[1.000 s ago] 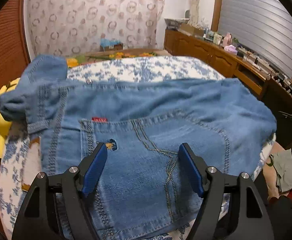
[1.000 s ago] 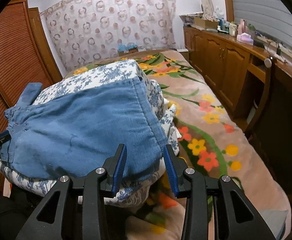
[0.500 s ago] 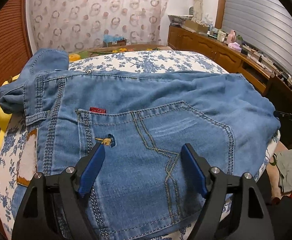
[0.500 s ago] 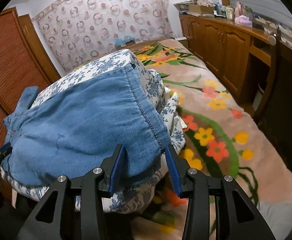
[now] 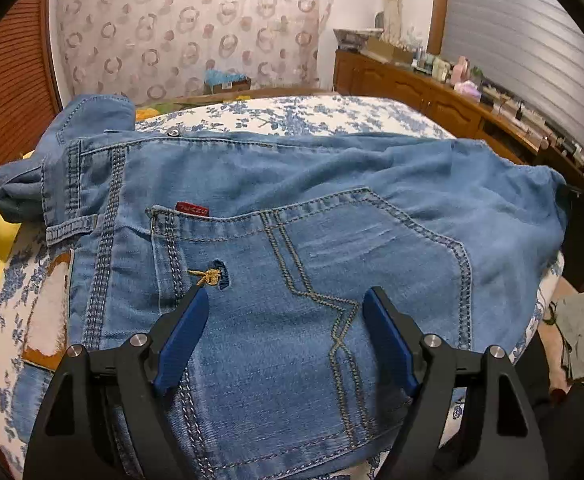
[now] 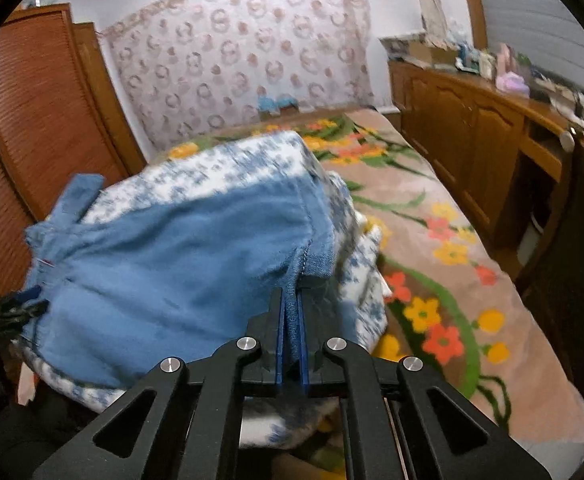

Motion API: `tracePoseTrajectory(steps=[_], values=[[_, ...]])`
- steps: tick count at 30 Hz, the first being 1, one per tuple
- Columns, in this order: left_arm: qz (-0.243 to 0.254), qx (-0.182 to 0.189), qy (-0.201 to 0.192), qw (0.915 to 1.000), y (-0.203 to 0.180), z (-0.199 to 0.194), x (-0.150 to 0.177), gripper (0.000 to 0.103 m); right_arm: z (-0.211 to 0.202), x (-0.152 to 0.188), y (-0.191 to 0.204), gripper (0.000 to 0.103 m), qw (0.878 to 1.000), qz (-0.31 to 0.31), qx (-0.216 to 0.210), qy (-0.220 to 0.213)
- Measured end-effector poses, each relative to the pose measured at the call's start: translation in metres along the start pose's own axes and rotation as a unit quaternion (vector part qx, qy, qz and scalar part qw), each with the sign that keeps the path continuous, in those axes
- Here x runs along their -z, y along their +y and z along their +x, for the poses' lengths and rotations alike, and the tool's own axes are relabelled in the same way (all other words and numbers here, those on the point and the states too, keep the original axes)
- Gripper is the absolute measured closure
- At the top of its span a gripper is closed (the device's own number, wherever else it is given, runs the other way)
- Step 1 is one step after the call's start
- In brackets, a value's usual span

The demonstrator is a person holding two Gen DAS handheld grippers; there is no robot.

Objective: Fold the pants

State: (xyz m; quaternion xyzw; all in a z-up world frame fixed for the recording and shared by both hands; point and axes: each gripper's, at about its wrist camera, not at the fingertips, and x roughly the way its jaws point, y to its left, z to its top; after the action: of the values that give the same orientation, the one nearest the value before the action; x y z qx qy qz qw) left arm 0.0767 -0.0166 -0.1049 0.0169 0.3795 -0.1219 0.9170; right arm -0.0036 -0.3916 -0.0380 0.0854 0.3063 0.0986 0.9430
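At lower centre of the right view, the right gripper (image 6: 292, 312) is now pinching the hem of the pants (image 6: 180, 264).
Half a second ago its jaws were standing apart around that edge; they are now clenching denim, so a fold of the leg end looks ready to begin. Across the middle of the left view the pants (image 5: 292, 240) are lying spread over the floral quilt (image 5: 292, 114), back pocket (image 5: 311, 280) up, while the left gripper (image 5: 286, 322) is hovering released over the pocket, touching nothing I can confirm.
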Motion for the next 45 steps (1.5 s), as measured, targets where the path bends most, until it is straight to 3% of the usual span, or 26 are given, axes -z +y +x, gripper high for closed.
tracePoseTrajectory(steps=[10, 16, 21, 27, 35, 45], values=[[0.002, 0.016, 0.004, 0.9999, 0.006, -0.017, 0.001, 0.022, -0.004, -0.022, 0.083, 0.099, 0.993, -0.095, -0.073, -0.021], [-0.023, 0.025, -0.021, 0.9992, 0.027, -0.052, -0.002, 0.022, 0.001, -0.032, 0.163, 0.099, 0.976, -0.165, -0.139, -0.025], [-0.027, 0.0, -0.053, 0.9982, 0.047, -0.079, -0.003, 0.022, 0.007, -0.042, 0.219, 0.099, 0.959, -0.203, -0.197, -0.023], [-0.039, -0.014, -0.067, 0.9969, 0.066, -0.092, 0.002, 0.022, 0.015, -0.052, 0.253, 0.098, 0.943, -0.227, -0.245, -0.001], [-0.037, 0.0, -0.063, 0.9973, 0.059, -0.082, -0.002, 0.022, 0.033, -0.059, 0.242, 0.068, 0.956, -0.224, -0.189, 0.012], [-0.008, 0.033, -0.049, 0.9982, 0.022, -0.053, -0.013, 0.024, 0.044, -0.032, 0.214, 0.063, 0.975, -0.192, -0.104, 0.05]])
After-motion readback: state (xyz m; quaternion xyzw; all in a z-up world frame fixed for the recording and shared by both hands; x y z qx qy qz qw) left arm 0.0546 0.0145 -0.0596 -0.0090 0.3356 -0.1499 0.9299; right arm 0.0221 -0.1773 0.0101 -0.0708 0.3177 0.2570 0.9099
